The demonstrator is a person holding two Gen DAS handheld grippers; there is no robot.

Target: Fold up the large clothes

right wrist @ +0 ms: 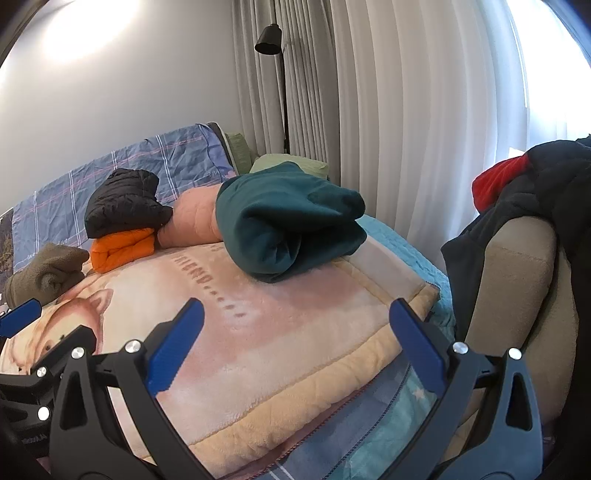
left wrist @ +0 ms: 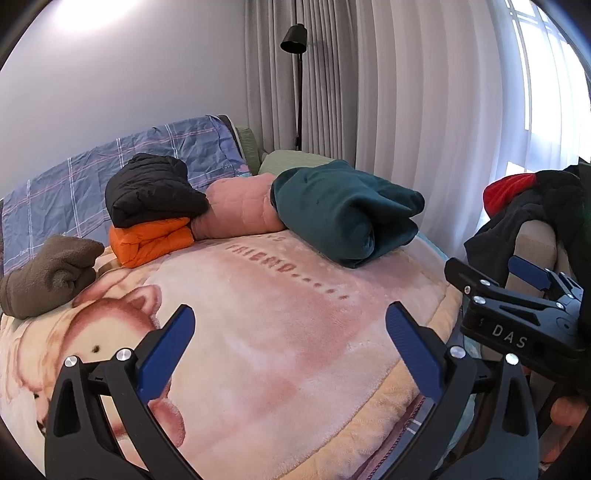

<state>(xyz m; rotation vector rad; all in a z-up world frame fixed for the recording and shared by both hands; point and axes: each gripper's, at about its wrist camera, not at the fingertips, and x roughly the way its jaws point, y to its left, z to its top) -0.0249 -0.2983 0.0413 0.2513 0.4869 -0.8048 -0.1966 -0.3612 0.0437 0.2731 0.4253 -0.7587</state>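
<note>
Left gripper [left wrist: 291, 345] and right gripper [right wrist: 295, 341] hover over the blanket [left wrist: 280, 339], jaws spread, empty. Farther along the blanket: folded teal garment [left wrist: 343, 214], orange jacket [left wrist: 151, 240] (black jacket [left wrist: 151, 188] stacked on top).

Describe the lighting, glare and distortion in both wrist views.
Left wrist view: daylight through the curtain blows out the window; a bright patch glares on the wall; fisheye bends the bed blanket into a dome. Right wrist view: same blown-out window, wall glare, dark corners; focus stays sharp.
</note>
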